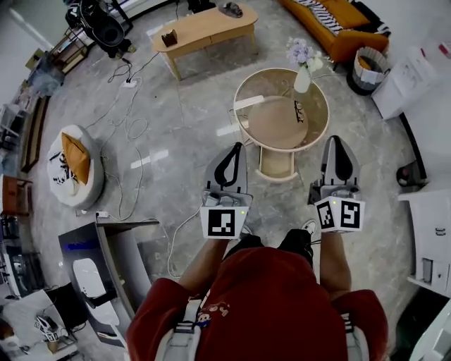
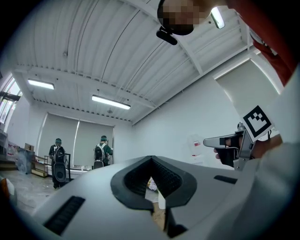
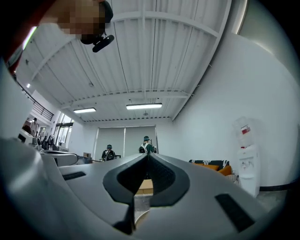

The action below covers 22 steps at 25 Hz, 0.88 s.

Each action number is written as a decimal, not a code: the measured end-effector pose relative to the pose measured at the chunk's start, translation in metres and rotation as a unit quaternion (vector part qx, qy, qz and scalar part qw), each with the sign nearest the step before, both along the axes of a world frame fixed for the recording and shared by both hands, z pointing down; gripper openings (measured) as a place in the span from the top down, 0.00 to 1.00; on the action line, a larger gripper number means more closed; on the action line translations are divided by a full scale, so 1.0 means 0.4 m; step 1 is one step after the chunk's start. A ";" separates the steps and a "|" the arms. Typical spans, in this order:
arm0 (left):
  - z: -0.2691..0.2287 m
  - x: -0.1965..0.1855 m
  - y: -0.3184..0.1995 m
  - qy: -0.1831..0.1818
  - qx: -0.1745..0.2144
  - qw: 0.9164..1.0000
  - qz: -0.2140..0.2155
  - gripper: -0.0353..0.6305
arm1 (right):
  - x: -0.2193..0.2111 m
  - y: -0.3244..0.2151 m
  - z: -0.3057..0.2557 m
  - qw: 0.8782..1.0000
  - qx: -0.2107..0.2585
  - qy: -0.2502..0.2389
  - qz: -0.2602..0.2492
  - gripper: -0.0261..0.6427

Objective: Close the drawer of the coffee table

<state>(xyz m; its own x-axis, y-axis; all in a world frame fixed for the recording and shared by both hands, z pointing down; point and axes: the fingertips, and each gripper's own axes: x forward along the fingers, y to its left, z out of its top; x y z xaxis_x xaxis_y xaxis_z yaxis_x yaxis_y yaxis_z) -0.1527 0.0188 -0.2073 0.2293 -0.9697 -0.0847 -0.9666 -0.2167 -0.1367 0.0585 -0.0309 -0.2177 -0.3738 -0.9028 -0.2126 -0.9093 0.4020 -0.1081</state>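
Observation:
The round beige coffee table stands on the marble floor ahead of me in the head view. Its drawer juts out of the near side toward me, open. A white vase of purple flowers and a small dark object sit on the top. My left gripper is held just left of the drawer, its jaws together and empty. My right gripper is to the drawer's right, also shut on nothing. In their own views the left gripper and right gripper point level across the room.
A long wooden low table and an orange sofa stand farther off, with a basket beside the sofa. A round pouf with an orange cushion, floor cables and a grey counter lie to the left. Two people stand far back.

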 end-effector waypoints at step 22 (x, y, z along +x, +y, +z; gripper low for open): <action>0.268 0.103 -0.071 0.008 0.037 0.998 0.055 0.93 | 0.055 0.000 0.394 0.997 -0.074 0.027 0.018 0.93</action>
<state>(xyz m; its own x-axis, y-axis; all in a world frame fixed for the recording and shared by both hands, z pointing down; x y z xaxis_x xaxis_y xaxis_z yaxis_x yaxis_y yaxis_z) -0.1114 -0.0096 -0.1002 0.3323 -0.9296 -0.1595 -0.9397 -0.3117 -0.1410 0.0804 -0.0311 -0.0602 -0.3475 -0.9360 -0.0559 -0.9292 0.3517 -0.1135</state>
